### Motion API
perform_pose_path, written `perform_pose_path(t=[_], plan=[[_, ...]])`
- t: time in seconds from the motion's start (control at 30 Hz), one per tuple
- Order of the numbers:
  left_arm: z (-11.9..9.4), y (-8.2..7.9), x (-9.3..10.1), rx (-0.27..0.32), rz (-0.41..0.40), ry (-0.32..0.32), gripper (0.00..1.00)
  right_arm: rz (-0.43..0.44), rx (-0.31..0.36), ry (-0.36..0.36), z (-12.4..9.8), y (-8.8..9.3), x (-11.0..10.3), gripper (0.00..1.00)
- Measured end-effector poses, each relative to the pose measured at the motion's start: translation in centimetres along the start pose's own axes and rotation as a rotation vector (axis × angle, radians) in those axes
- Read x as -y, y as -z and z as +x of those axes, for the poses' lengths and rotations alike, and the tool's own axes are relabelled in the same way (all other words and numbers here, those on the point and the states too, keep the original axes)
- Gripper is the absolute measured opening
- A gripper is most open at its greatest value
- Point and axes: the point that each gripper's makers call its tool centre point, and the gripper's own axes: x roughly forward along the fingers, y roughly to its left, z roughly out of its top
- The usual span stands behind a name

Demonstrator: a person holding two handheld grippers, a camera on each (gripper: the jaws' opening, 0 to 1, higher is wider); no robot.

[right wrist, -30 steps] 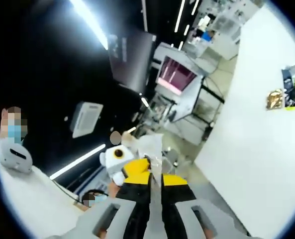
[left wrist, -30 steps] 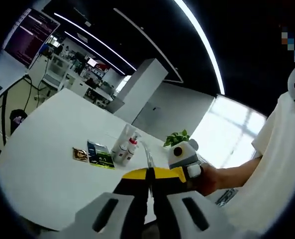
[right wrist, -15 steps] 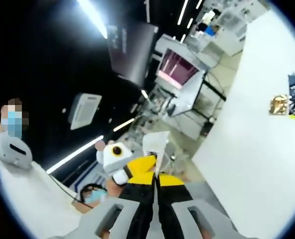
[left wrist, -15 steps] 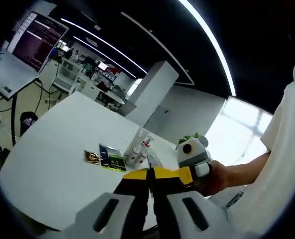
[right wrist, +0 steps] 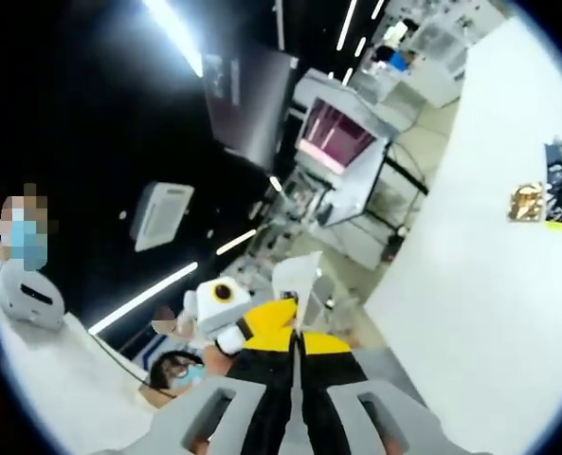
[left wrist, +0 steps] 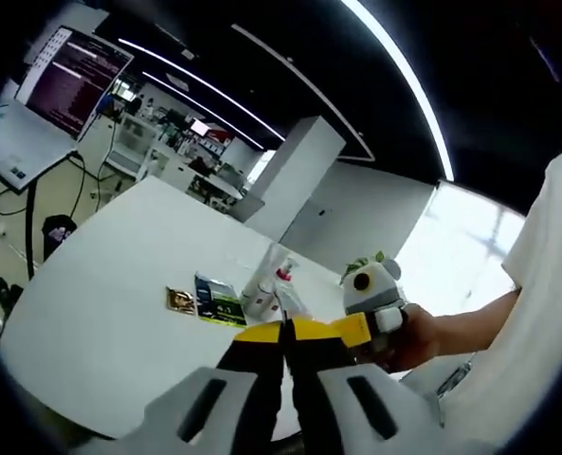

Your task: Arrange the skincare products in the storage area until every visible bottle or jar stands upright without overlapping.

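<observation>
Fingers pressed together on both grippers (left wrist: pixel 287 334) (right wrist: pixel 296 339), drifting barely closer; bottles (left wrist: pixel 266 293) at frame centre on the counter (left wrist: pixel 100 275) wait untouched.

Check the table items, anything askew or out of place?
Yes. On the white table, the white bottles lean at a slant rather than standing upright, crowded together beside flat sachets. Both hand-held grippers are shut and held clear of the table, the left, the right.
</observation>
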Motion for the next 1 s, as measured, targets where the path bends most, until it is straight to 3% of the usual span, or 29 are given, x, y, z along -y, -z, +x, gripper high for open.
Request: perform_pose_path(t=[0.2,0.37,0.43,0.53,0.6,0.67,0.8,0.9,1.0], plan=[[0.0,0.1,0.2,-0.004,-0.001,0.009,0.00,0.012,0.003,-0.009,-0.1,-0.1,-0.3,0.00],[0.2,0.2,0.2,0.002,0.025,-0.001,0.00,0.054,0.014,0.029,-0.2,-0.3,0.6,0.00],[0.4,0.2,-0.4,0.009,0.115,-0.042,0.00,0.050,0.029,0.050,-0.2,-0.8,1.0,0.00],[0.5,0.4,-1.9,0.003,0.287,-0.161,0.07,0.078,0.101,0.107,-0.8,-2.9,2.8,0.00],[0.9,1.2,-3.1,-0.038,0.335,-0.231,0.13,0.084,0.127,0.161,-1.2,-3.9,4.4,0.00],[1.2,2.2,-3.4,-0.091,0.379,-0.252,0.18,0.105,0.151,0.214,-1.5,-5.2,6.3,0.00],[1.3,3.3,-2.8,-0.127,0.414,-0.219,0.13,0.135,0.230,0.299,-1.8,-8.5,9.3,0.00],[1.3,5.0,-2.8,-0.222,0.471,-0.203,0.12,0.137,0.249,0.360,-1.3,-10.8,11.7,0.00],[1.4,6.5,-2.4,-0.282,0.593,-0.178,0.13,0.165,0.266,0.400,-0.7,-12.5,13.5,0.00]])
